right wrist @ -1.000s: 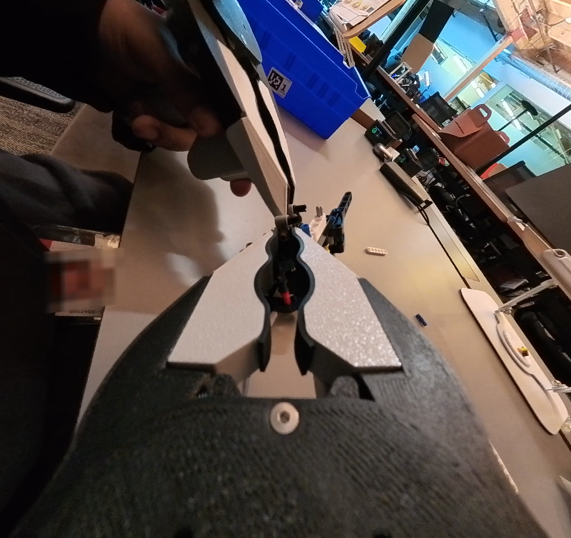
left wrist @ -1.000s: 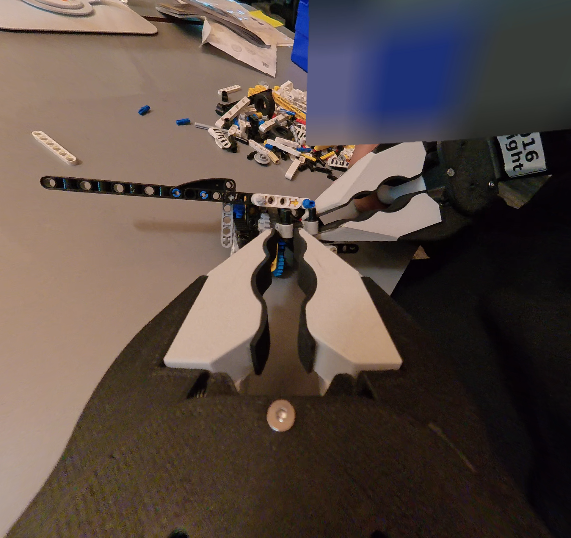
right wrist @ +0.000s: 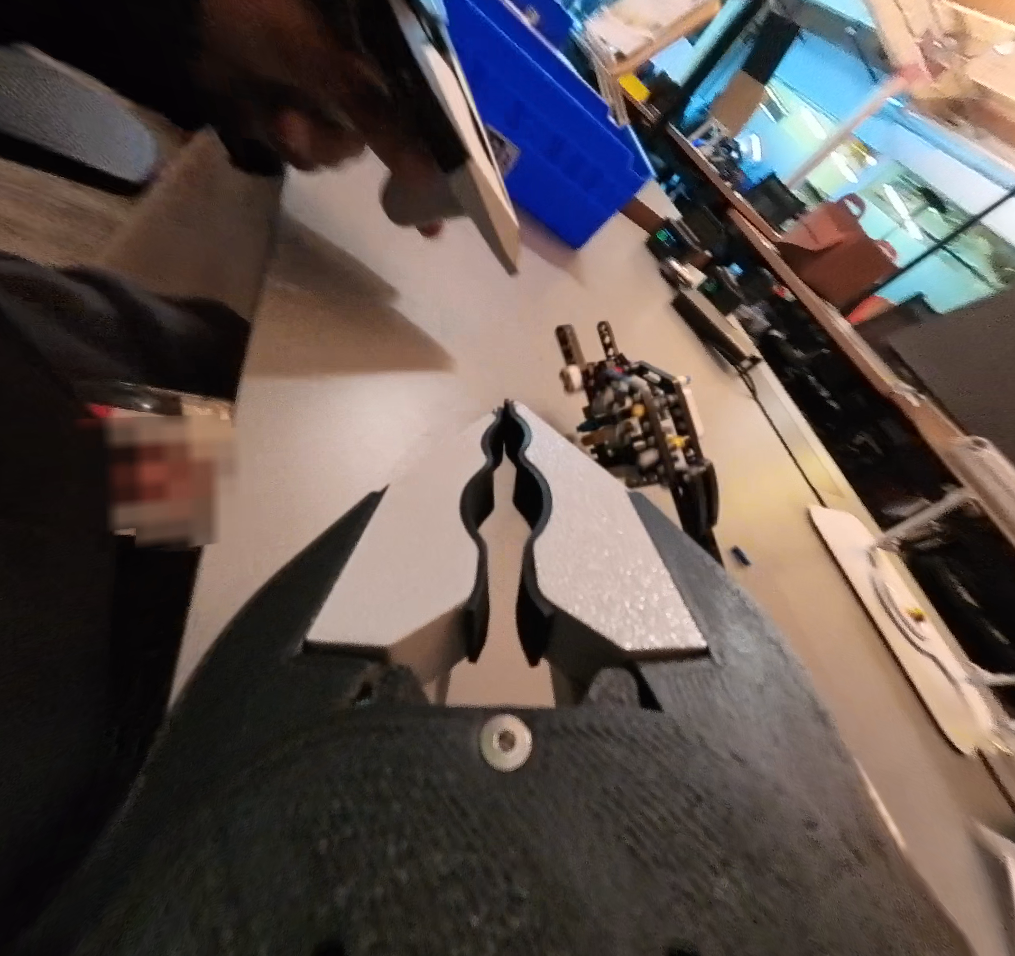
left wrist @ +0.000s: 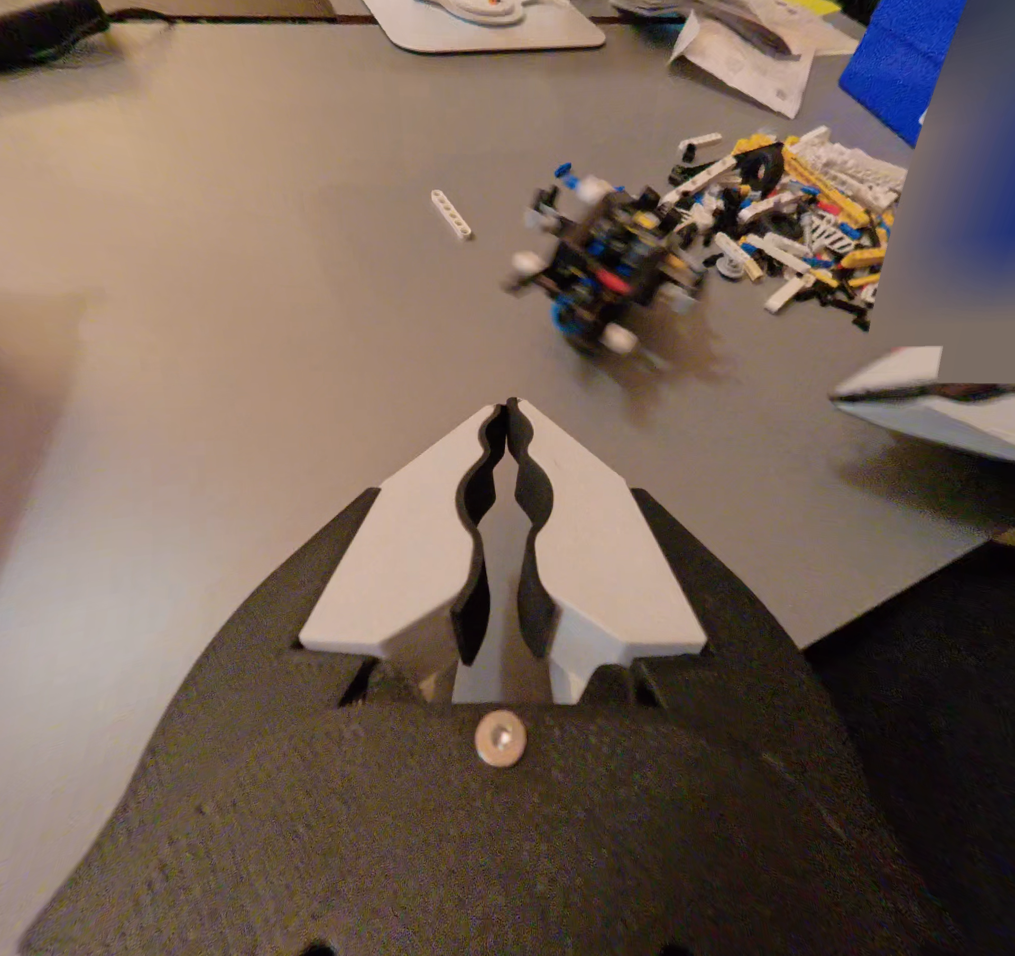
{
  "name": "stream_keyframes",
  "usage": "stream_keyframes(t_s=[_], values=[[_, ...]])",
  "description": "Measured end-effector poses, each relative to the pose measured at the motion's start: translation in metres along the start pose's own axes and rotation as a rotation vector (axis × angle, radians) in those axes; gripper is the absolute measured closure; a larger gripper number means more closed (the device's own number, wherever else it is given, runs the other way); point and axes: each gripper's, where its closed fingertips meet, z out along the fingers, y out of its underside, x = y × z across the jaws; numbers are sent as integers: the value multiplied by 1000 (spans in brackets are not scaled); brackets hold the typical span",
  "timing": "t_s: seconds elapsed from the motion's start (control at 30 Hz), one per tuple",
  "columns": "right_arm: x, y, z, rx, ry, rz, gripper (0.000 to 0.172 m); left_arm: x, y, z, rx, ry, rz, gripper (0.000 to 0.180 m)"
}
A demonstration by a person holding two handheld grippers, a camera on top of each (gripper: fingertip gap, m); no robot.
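Note:
A small black toy-brick model (left wrist: 604, 265) with blue, yellow and white parts lies on the grey table (left wrist: 274, 215), blurred. My left gripper (left wrist: 508, 406) is shut with nothing between its pads and hangs over bare table, short of the model and to its left. My right gripper (right wrist: 508, 408) is also shut with nothing between its pads. In the right wrist view the model (right wrist: 642, 424) lies just beyond and to the right of its tips. The right gripper's fingers (left wrist: 923, 408) show at the right edge of the left wrist view. The left gripper's fingers (right wrist: 483, 199) show at the top of the right wrist view.
A pile of loose bricks (left wrist: 796, 226) lies behind the model, with a single white beam (left wrist: 451, 214) to its left. A white base plate (left wrist: 483, 23), papers (left wrist: 736, 34) and a blue bin (left wrist: 906, 39) stand at the back. A person's hand (right wrist: 307, 78) holds the left gripper. The tips of one gripper are about 12 centimeters away from the tips of the other. It is some 20 centimeters from my left tips to the single white beam (left wrist: 451, 214).
Both grippers were at the model with their jaws slightly apart. Both have drawn back from it, and their pads have come together with nothing between them. The model now lies on the table.

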Motion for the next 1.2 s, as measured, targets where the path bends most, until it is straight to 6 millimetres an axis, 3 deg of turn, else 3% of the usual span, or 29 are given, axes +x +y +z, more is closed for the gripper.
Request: stream_keyframes(t_s=[0.07,0.17,0.33,0.53,0.63,0.73,0.83,0.87,0.93,0.97,1.07,1.2], values=[[0,5,4,-35,8,-14,172,3,4,-3,-45,-59,153,180],[5,-2,2,18,16,18,172,15,4,7,-20,-37,174,180],[15,-7,-2,61,57,57,172,18,-12,15,58,12,127,180],[10,1,8,-9,128,-105,172,18,-41,18,166,35,10,180],[6,6,13,-47,149,-179,172,31,-52,41,159,129,-155,145],[7,6,13,-46,167,-197,172,51,-65,66,137,274,-356,133],[12,2,8,-16,198,-179,172,52,-51,97,6,237,-371,119],[15,1,6,-7,210,-169,172,54,-45,105,-31,225,-352,121],[20,-1,2,9,231,-144,172,61,-38,111,-57,227,-337,148],[22,-2,1,17,242,-131,172,63,-38,110,-46,232,-337,165],[30,-3,-5,34,278,-101,172,59,-38,96,-8,262,-391,169],[44,-1,-12,32,345,-44,172,50,-41,56,108,409,-625,171]])
